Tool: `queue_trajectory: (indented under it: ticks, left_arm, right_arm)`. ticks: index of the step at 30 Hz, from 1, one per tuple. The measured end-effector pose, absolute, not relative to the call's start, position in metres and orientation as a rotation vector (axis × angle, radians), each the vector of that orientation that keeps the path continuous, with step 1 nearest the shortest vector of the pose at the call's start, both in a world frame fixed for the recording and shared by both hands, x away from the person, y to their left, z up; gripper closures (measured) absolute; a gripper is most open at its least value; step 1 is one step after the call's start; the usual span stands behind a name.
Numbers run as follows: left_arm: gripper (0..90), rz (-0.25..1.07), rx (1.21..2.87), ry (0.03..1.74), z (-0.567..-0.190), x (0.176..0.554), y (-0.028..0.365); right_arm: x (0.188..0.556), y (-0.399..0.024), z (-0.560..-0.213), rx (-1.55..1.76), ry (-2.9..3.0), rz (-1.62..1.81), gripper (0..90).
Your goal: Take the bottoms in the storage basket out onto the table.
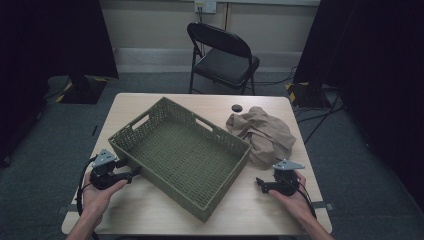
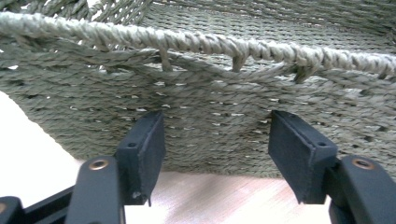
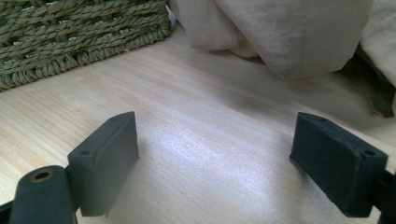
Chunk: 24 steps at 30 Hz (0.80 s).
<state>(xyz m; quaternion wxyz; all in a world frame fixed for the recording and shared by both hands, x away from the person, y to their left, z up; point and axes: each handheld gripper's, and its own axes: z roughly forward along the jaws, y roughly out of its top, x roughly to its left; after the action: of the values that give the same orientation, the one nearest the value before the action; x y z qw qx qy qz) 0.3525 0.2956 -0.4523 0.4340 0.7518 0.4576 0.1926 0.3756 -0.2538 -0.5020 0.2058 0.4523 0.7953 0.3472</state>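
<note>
Pale wooden table (image 1: 150, 210), your left gripper (image 2: 217, 140) at the green woven basket (image 1: 181, 154) wall — jaws spread, gripping nothing, your right gripper (image 3: 215, 158) gaping near the beige cloth (image 1: 261, 132).

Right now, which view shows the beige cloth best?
The high view: the whole beige cloth lies crumpled on the table, right of the woven basket. The right gripper view catches just its lower folds beyond the open tongs. The left gripper view faces the basket wall instead.
</note>
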Motion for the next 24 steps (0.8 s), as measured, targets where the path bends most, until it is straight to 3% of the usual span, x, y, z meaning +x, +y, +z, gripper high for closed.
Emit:
queue_trajectory:
  ticks: [24]
  left_arm:
    - [39.0,0.491,1.836,1.213,-0.453,0.38,0.298]
  right_arm:
    - [0.376,-0.254,-0.502,1.258,2.219,0.967,13.9]
